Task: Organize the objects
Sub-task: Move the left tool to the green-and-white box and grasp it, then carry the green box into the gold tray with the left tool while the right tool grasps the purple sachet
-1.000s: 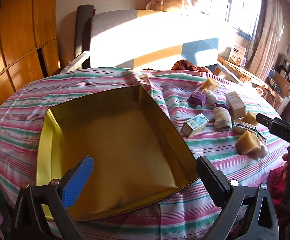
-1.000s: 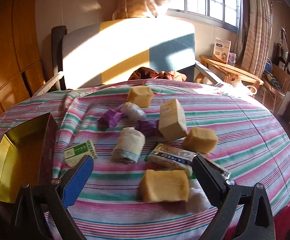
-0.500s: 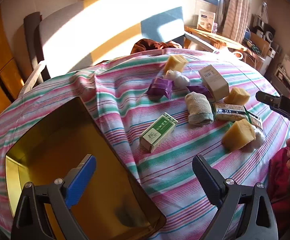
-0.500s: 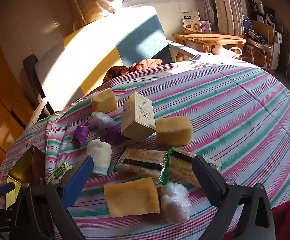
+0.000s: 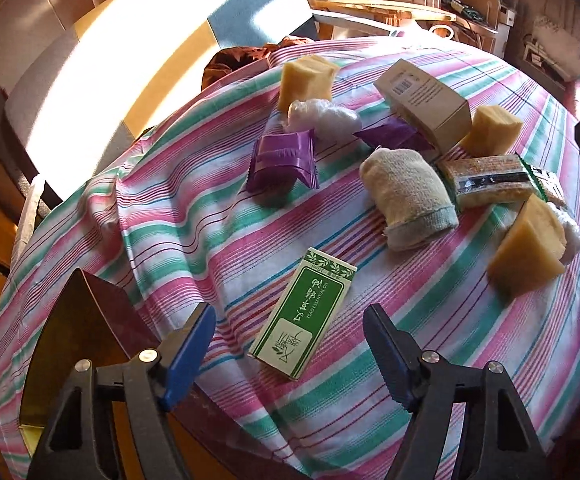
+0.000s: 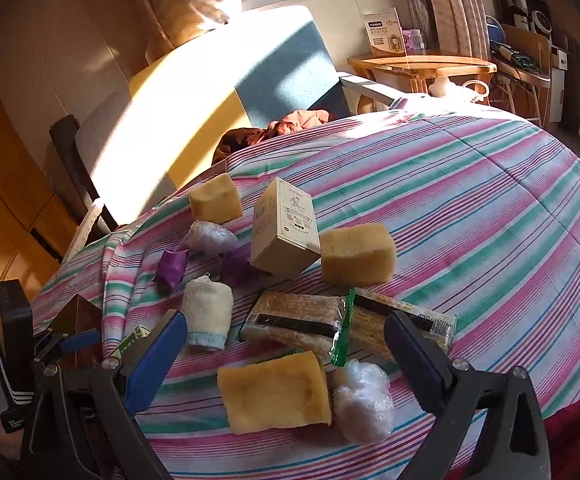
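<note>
The left gripper (image 5: 286, 344) hangs over the green essential-oil box (image 5: 304, 314), its jaws spread to either side of the box's near end and just now narrowing, though the pads press on nothing yet. The box lies flat on the striped cloth (image 5: 194, 236), at about six o'clock in the left wrist view, with the gold tin (image 5: 74, 320) at eight o'clock, only its raised corner showing.

The box lies skewed across the line of the jaws. If they close at this angle, one pad probably meets a corner first and the box twists or skids on the loose cloth instead of being pinched squarely. The cloth is rucked up beside the tin; a low fingertip could catch a fold and drag it.

The right gripper (image 6: 286, 344) is likewise spread wide and holds nothing, poised above the yellow sponge (image 6: 276, 390) at six o'clock in its own view, with a crumpled plastic wad (image 6: 364, 400) touching the sponge at five o'clock. A close there may well take the wad along, or squash the soft sponge so it slips. The left gripper also sits near, at eight o'clock; both reaching for the tin together risks a knock.
</note>
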The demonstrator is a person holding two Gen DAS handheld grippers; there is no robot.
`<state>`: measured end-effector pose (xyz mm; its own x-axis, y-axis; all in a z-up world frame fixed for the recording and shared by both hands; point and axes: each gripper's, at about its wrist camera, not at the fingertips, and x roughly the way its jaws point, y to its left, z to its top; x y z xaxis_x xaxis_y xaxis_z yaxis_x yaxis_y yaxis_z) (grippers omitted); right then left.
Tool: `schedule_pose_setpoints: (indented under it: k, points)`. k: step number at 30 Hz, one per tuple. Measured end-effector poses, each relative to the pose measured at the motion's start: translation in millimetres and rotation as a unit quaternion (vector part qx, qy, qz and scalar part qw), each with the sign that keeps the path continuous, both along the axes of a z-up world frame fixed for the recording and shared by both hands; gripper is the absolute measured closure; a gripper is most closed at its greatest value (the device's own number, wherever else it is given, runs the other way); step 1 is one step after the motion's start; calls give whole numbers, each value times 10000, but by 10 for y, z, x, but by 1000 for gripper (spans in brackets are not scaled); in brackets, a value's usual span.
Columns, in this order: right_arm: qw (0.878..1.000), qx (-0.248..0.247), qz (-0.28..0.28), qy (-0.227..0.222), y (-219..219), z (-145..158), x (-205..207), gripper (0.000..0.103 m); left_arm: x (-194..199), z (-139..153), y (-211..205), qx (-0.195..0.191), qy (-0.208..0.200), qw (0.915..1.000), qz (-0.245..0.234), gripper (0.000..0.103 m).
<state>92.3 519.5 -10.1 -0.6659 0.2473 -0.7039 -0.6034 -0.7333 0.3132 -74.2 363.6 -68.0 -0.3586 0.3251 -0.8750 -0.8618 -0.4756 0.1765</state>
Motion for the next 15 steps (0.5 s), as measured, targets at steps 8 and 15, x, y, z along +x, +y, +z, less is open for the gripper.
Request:
schedule_pose_setpoints:
  k: [8,15]
  points:
    - [9999,21,60,-144,-1,-41,-51,2,10,-67,72,139,-327,9994,-12,71]
    - [9990,81,303,-333,-93,-66,-133,9,312,314,-347,949,-331,9944,319,71]
